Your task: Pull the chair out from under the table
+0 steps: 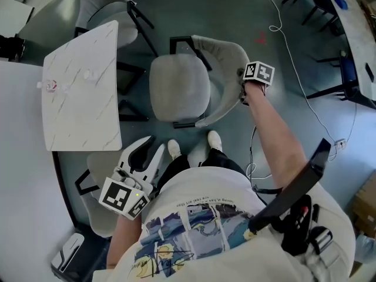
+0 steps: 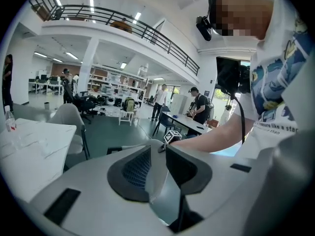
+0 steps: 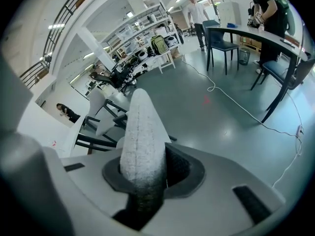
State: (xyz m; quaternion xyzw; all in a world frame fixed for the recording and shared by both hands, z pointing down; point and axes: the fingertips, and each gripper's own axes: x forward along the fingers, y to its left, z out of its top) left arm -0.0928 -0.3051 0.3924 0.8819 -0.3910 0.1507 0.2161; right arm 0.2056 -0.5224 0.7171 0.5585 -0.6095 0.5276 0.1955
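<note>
The marble-topped table stands at the left, and below it the left gripper hovers with its jaws slightly apart and nothing between them. The grey chair sits just beside the table's right edge, its seat clear of the top. The right gripper is clamped on its backrest rim
</note>
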